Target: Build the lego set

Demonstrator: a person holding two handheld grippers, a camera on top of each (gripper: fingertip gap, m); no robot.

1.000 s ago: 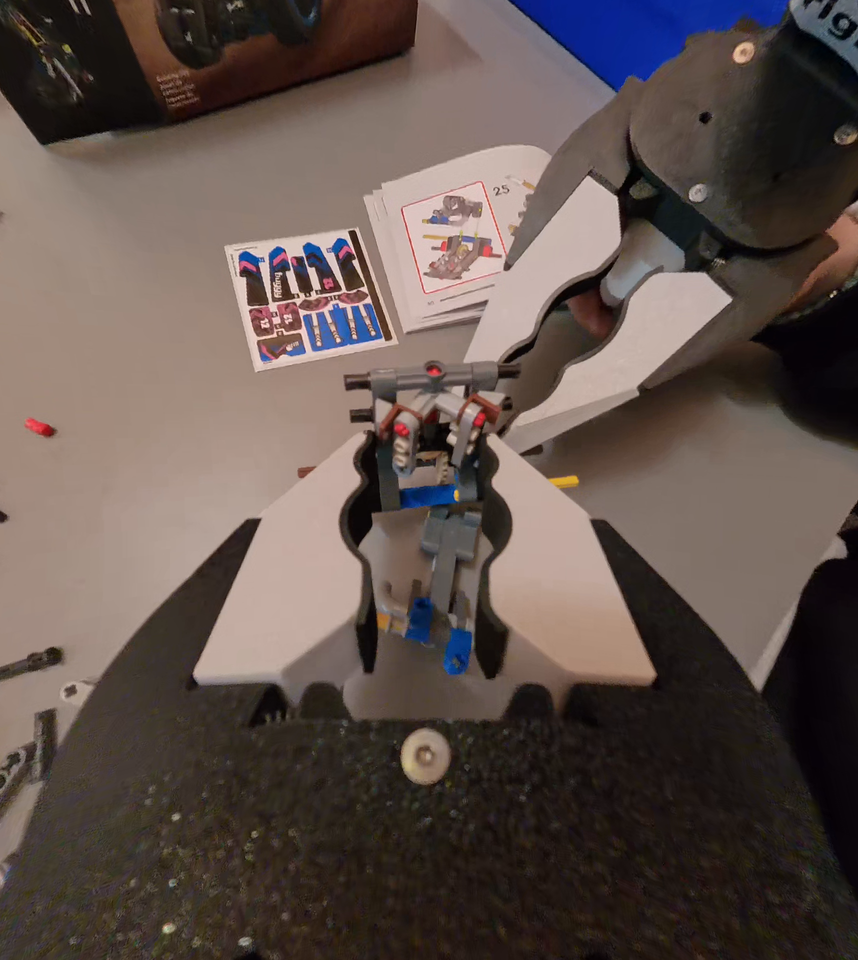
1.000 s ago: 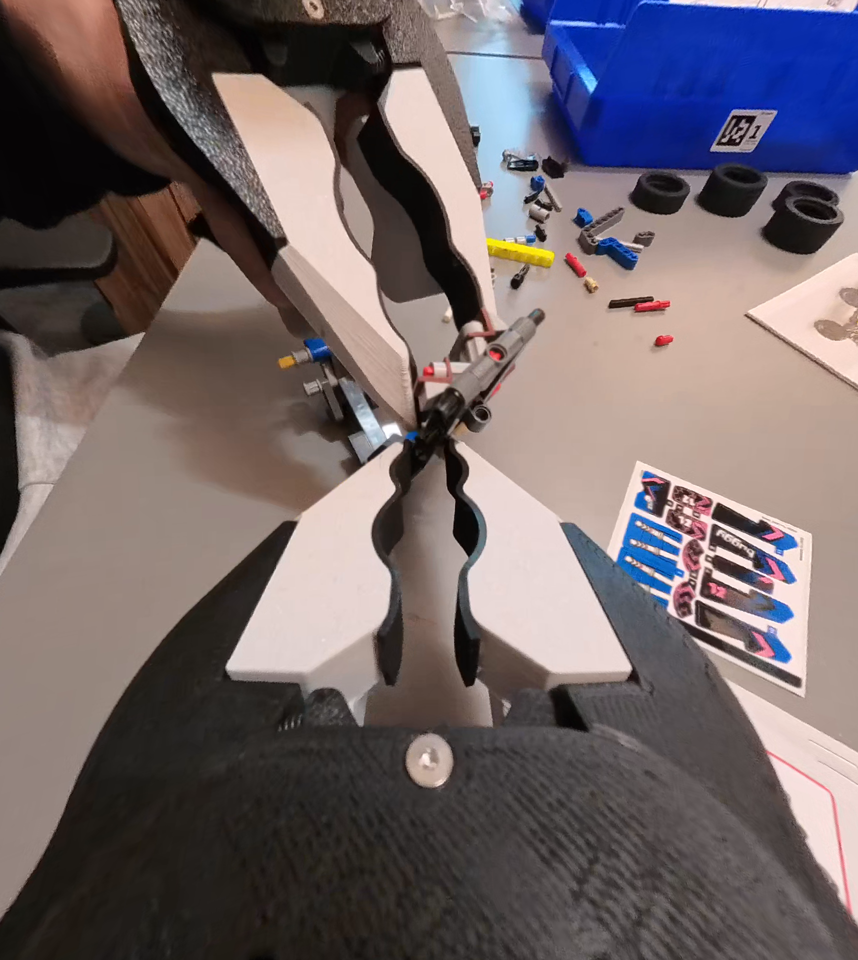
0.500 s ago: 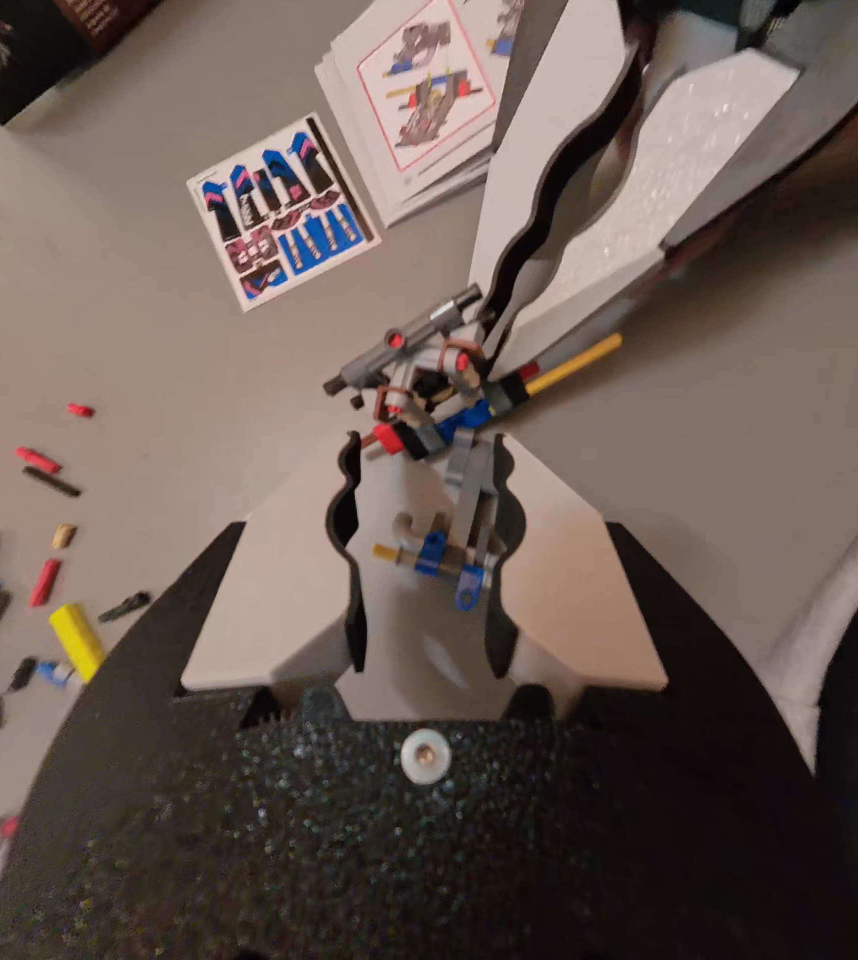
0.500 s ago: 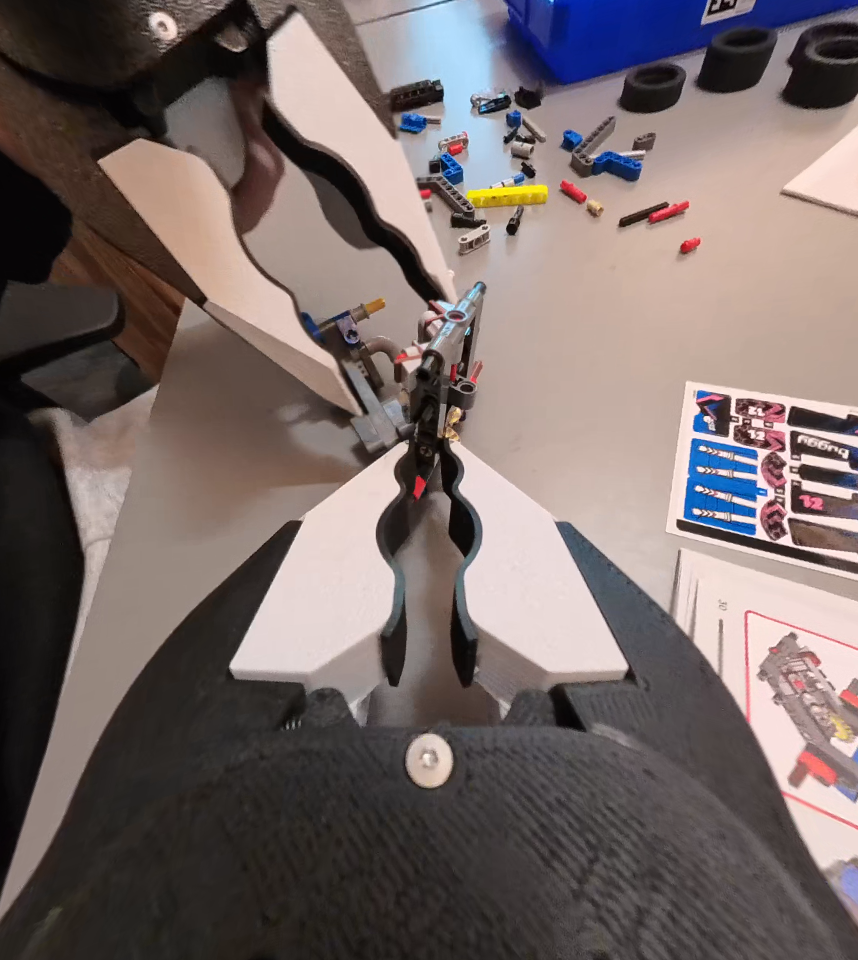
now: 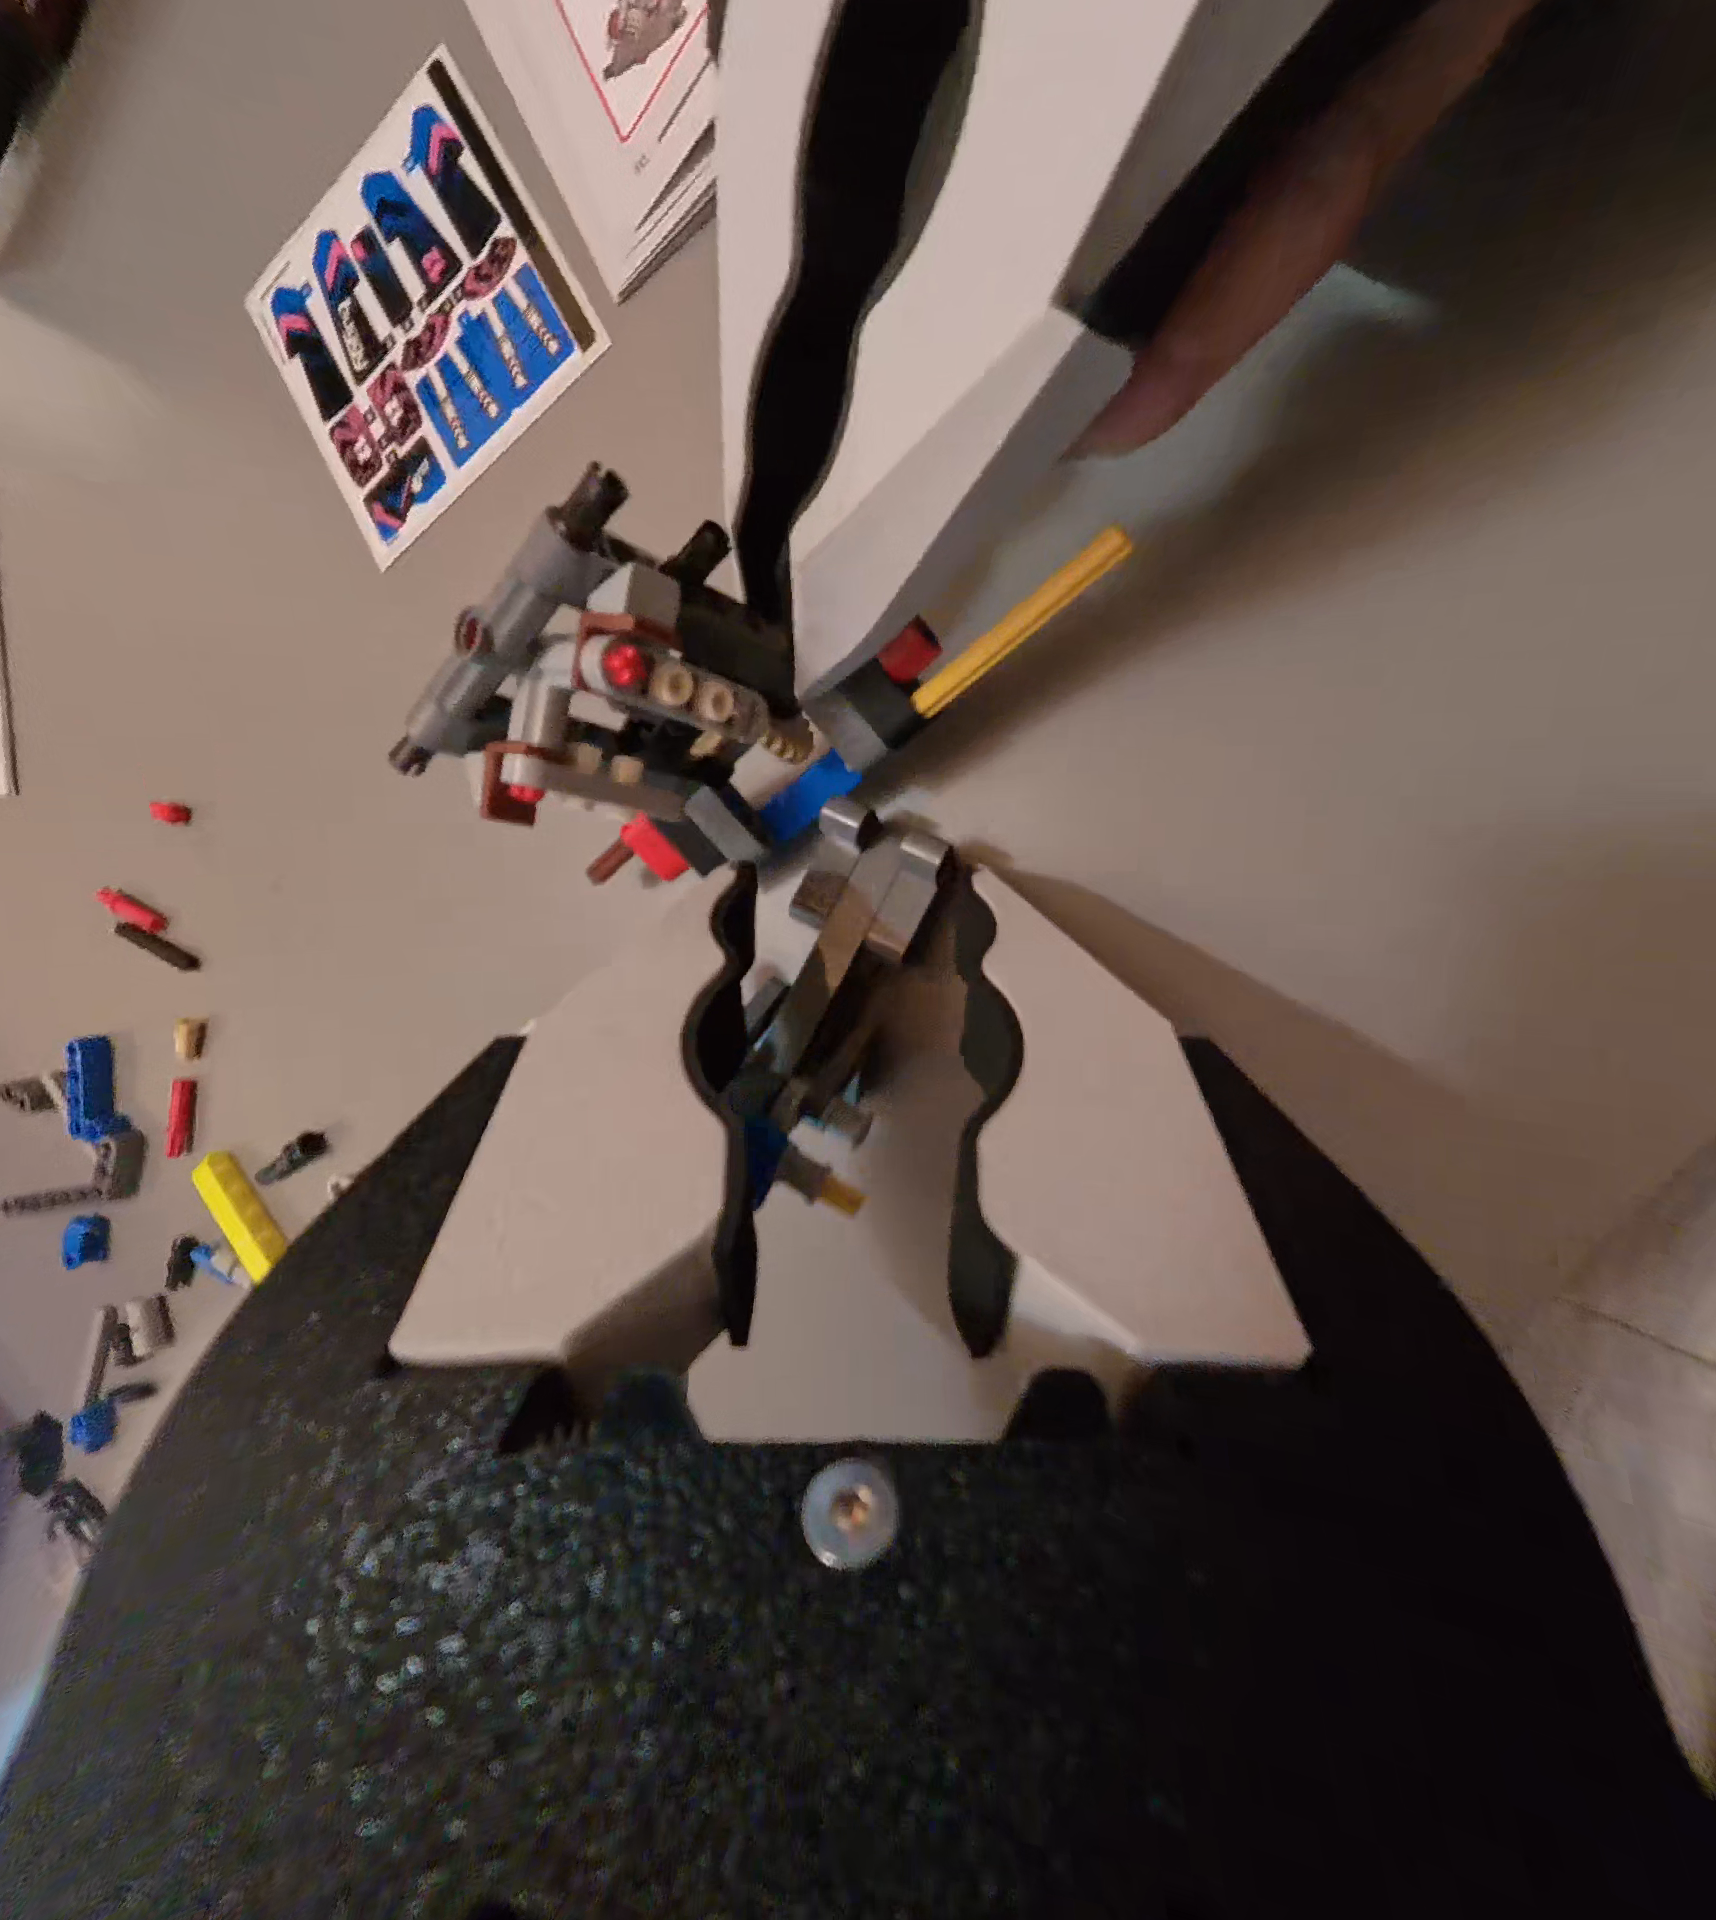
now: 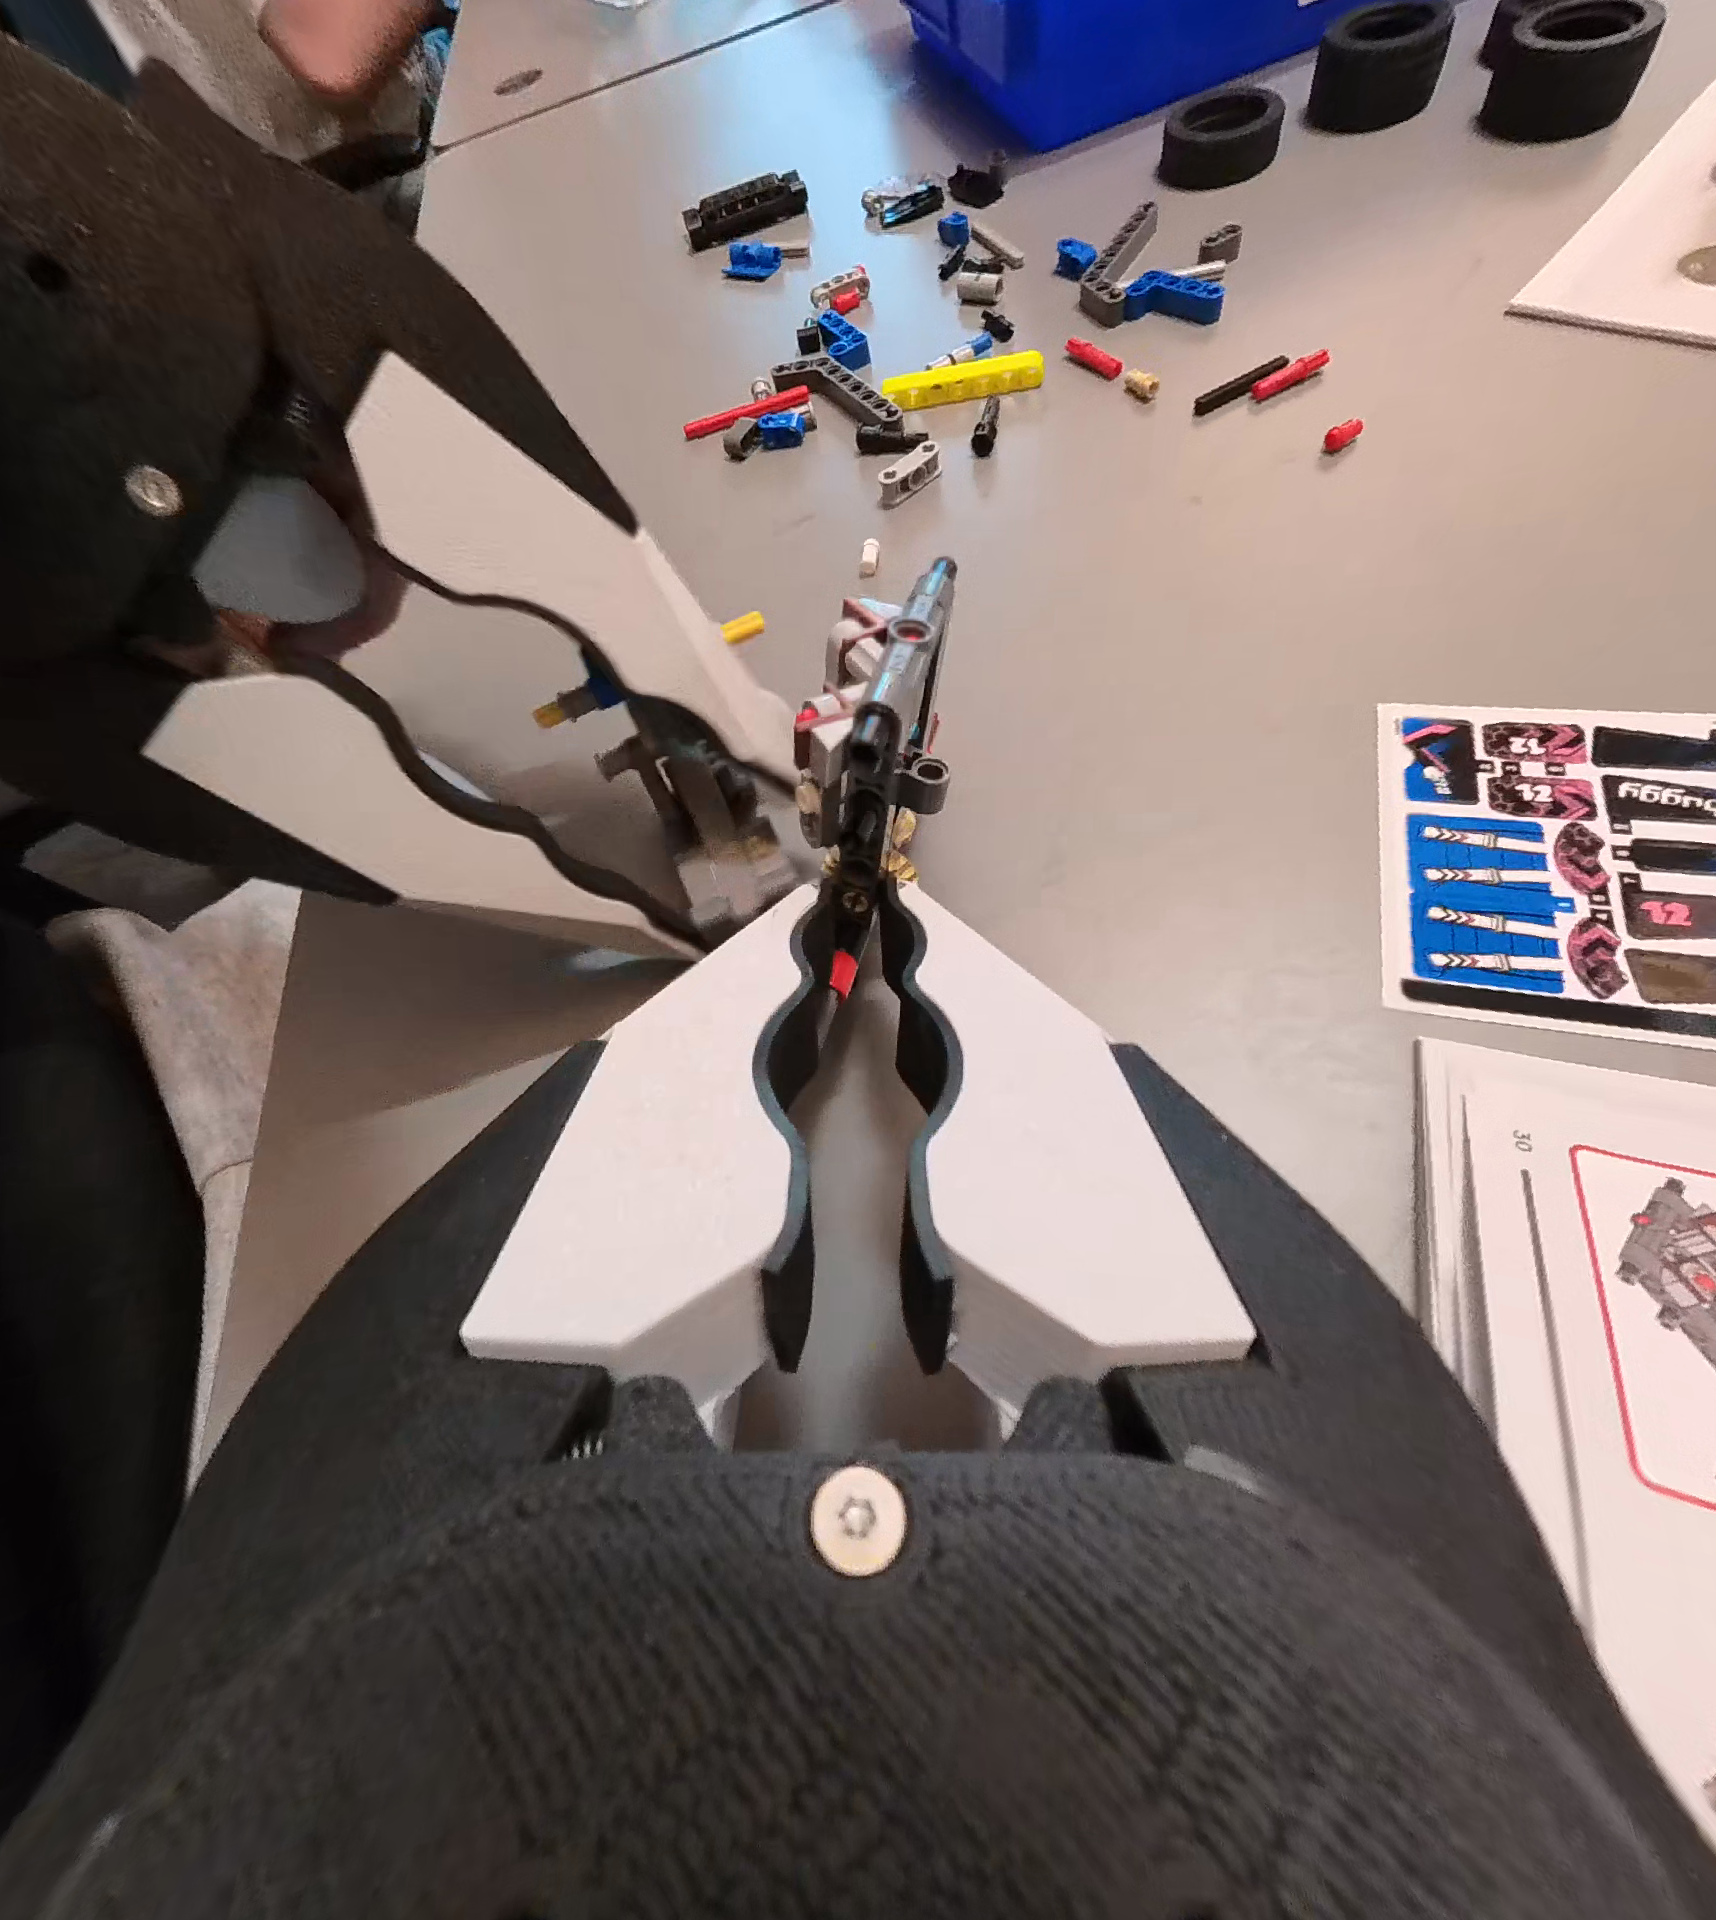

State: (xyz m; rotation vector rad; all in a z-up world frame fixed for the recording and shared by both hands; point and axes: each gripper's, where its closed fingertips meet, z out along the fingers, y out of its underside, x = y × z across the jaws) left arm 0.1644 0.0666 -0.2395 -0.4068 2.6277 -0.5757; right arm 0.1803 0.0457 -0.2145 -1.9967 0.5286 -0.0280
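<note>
Left gripper (image 5: 849, 883) clamped on grey end of lego assembly (image 5: 625, 717); right gripper (image 6: 859, 904) clamped on opposite end, above table (image 6: 1197, 623).

Grey half-built lego assembly (image 5: 646, 717) with yellow axle, clamped between both tools above table.

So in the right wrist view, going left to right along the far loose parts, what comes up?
Black ridged brick → yellow studded beam → small tan peg → black thin pin → lone short red peg.
</note>
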